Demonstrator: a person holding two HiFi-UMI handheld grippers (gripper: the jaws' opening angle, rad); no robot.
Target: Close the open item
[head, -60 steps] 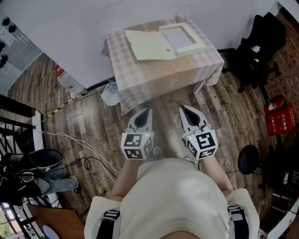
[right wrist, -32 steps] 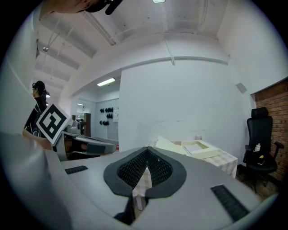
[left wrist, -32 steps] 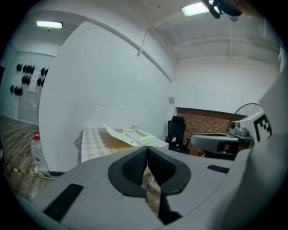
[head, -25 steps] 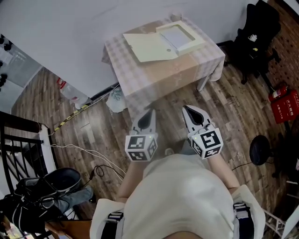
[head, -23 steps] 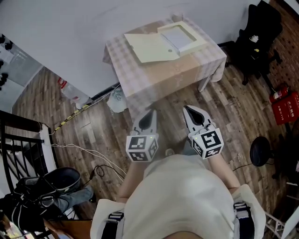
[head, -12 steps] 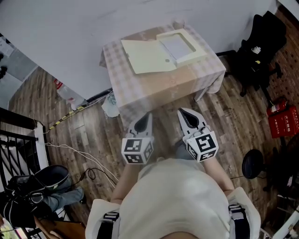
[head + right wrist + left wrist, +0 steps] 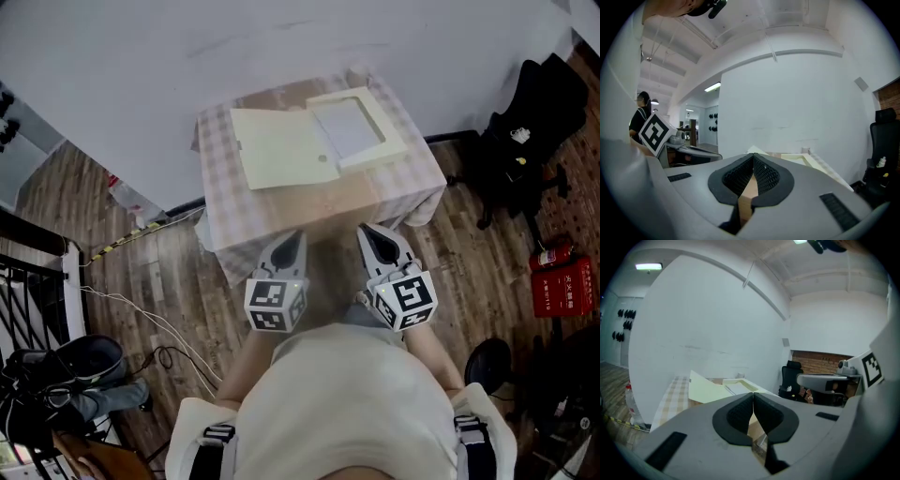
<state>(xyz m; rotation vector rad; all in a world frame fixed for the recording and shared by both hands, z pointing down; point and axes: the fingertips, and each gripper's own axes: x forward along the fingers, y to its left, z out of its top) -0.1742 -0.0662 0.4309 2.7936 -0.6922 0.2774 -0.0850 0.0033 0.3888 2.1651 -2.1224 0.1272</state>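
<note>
Both my left gripper and right gripper have jaws pressed together, holding nothing, low in the middle. The open box sits on the table at the top. Its lid looks light and bendy, so I'd lift its left edge; only the head view shows it lying flat.

1. A plain white wall runs across the far side.
2. The floor is dark wood planks.
3. A surface draped in a pale checked cloth stands against that wall.
4. A black office chair stands far right, with a red fire-extinguisher box nearer.
5. At left, a plastic bottle lies by the wall, white cables trail over the planks, and there is a black railing.
6. A ceiling strip light is lit, and a brick wall shows at right.
</note>
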